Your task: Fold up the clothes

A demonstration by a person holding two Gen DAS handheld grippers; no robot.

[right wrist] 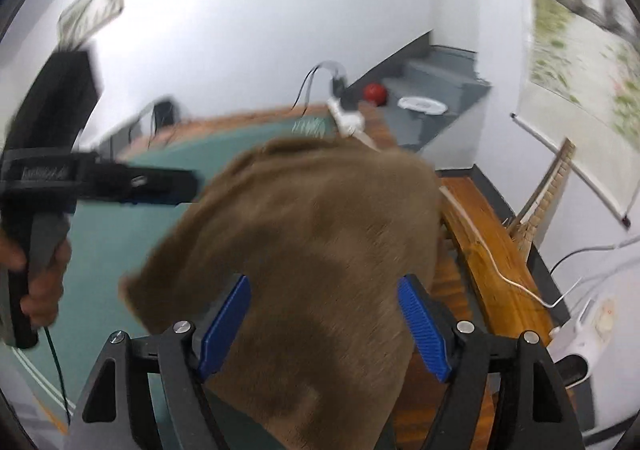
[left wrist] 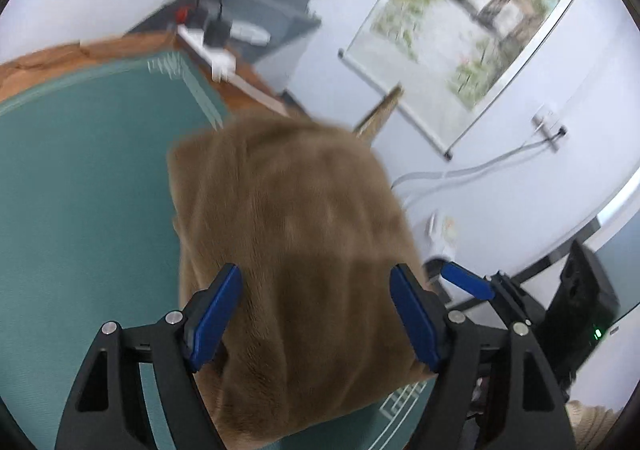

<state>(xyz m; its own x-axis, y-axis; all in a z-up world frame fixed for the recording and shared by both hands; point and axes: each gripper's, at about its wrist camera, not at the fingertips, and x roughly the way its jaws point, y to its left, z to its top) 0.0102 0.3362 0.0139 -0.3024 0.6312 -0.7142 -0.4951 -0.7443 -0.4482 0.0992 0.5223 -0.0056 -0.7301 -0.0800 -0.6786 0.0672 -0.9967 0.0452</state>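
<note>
Seemingly garment: brown fleece garment (left wrist: 288, 250) lay bunched, thick, over the green mat (left wrist: 80, 189).
Jaws: left gripper (left wrist: 316, 314) and right gripper (right wrist: 324, 322) both apart, straddling it.
Remaining: unclear; blurred.

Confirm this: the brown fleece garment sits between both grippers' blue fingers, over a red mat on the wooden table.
One detail is wrong: the mat is teal green, not red, as the left wrist view shows. The brown fleece garment does sit between the blue fingers of both grippers, over the wooden table.
</note>
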